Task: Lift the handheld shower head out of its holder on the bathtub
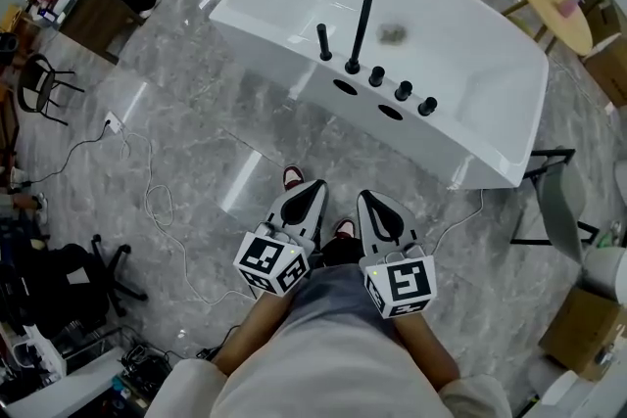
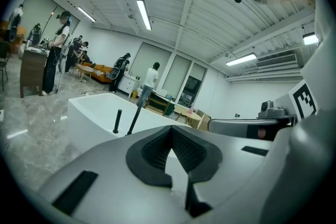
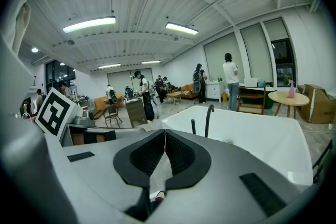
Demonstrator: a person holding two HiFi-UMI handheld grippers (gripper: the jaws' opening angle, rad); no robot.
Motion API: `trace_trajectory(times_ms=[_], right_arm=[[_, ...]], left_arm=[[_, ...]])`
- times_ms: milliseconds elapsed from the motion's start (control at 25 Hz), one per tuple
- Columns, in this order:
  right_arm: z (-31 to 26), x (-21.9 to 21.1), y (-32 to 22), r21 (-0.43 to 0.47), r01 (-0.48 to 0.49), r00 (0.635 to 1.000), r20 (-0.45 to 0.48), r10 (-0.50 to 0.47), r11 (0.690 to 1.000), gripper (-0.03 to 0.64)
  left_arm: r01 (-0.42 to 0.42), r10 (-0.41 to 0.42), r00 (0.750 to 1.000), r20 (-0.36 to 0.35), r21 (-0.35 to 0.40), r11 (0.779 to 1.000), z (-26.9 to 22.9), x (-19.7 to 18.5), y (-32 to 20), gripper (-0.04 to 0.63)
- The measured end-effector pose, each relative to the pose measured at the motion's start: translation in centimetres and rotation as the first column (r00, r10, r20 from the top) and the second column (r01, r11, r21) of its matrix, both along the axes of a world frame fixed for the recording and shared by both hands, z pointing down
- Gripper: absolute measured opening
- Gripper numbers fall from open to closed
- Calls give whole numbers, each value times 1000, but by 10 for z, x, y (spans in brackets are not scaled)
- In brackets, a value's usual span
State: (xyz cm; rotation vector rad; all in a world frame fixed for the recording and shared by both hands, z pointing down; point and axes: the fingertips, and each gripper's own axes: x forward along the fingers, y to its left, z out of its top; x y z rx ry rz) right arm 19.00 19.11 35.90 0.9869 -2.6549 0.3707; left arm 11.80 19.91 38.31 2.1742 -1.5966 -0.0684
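fig.: we hold l gripper (image 1: 316, 185) & r gripper (image 1: 368, 197) side by side, jaws of both closed tight, nothing between. shower head (image 1: 323, 41) upright on tub (image 1: 490, 64) rim, 12 o'clock, well apart.

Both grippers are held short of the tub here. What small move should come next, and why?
Probably reach the left gripper forward toward the short black shower head on the bathtub rim, opening its jaws on the way: it and the right gripper are shut, empty, and well short of it.
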Motion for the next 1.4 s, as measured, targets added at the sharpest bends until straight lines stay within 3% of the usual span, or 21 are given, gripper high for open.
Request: trace_trajectory(times_ms=[720, 1400], right_arm=[[3, -85, -82, -7, -6, 999, -45, 6, 1000, 20], [-22, -168, -172, 17, -109, 992, -64, 110, 994, 20]], left_arm=[[-2, 3, 999, -52, 17, 1000, -1, -86, -90, 5], [-135, 139, 988, -61, 70, 988, -27, -177, -182, 5]])
